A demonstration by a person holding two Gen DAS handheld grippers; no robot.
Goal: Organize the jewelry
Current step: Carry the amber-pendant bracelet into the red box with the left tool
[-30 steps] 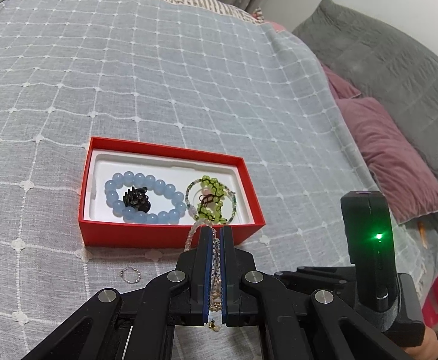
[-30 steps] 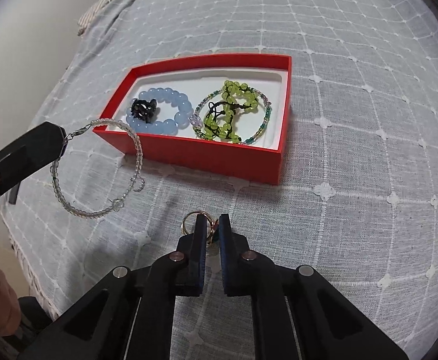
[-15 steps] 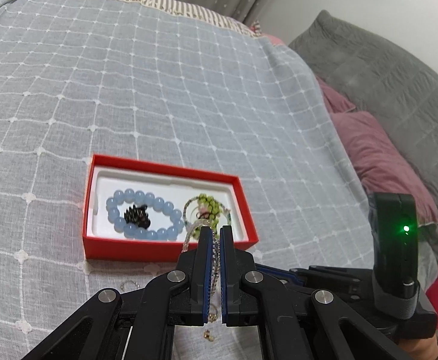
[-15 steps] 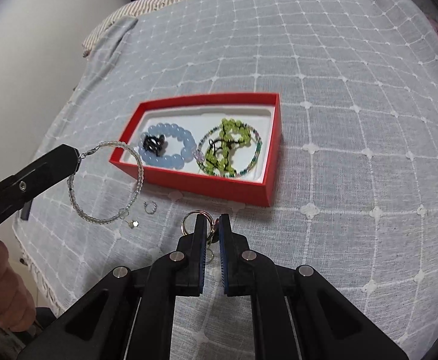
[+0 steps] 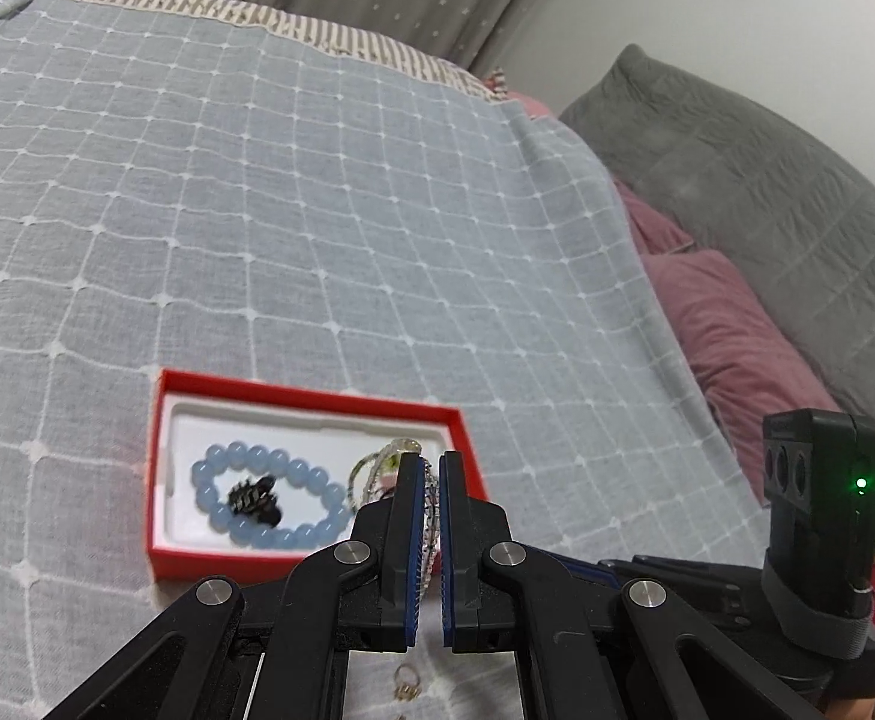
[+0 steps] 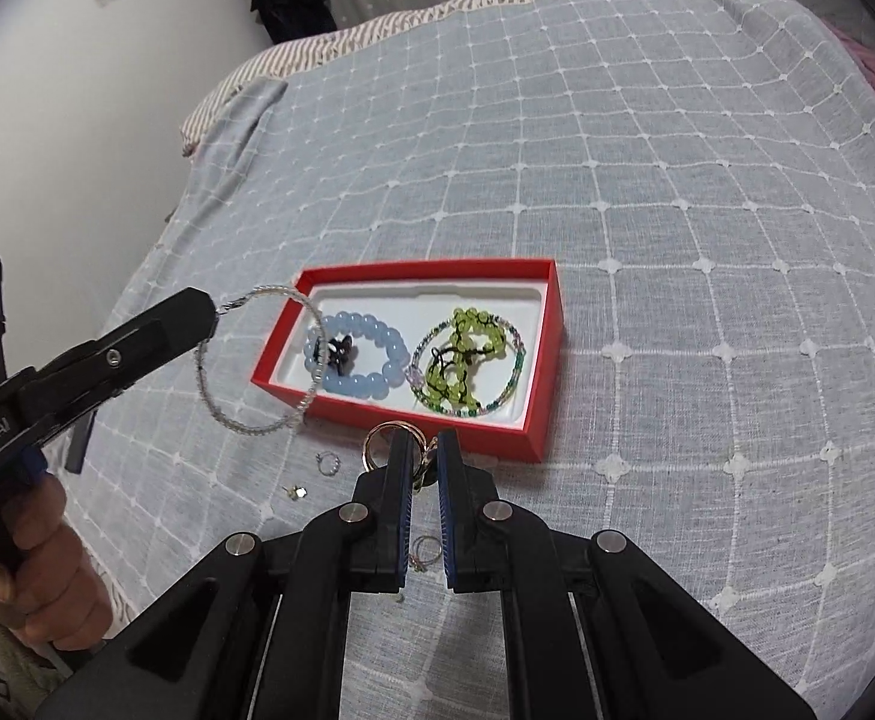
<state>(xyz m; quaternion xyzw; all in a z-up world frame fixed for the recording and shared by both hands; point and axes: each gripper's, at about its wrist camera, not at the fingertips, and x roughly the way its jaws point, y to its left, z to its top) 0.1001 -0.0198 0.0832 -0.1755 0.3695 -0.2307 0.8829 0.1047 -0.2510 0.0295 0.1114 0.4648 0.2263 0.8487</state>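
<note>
A red box point(image 6: 419, 426) with a white liner lies on the bed and holds a blue bead bracelet point(image 6: 371, 387), a black clip point(image 6: 336, 354) and a green bead bracelet point(image 6: 467, 360). My left gripper point(image 5: 429, 468) is shut on a clear bead bracelet point(image 6: 245, 423), which hangs in the air over the box's near left corner. My right gripper point(image 6: 423, 438) is shut on a gold ring point(image 6: 377, 441), held just in front of the box. The box also shows in the left wrist view point(image 5: 158, 480).
A small silver ring point(image 6: 327, 462), an ear stud point(image 6: 297, 491) and more small gold pieces point(image 6: 425, 552) lie on the grey checked bedspread point(image 6: 677, 240) in front of the box. Pink and grey pillows point(image 5: 737, 330) lie at the right.
Both grippers have risen and pulled back from the box, which now looks smaller. The left gripper has carried the clear bracelet toward the box's left corner. Both grips are unchanged.
</note>
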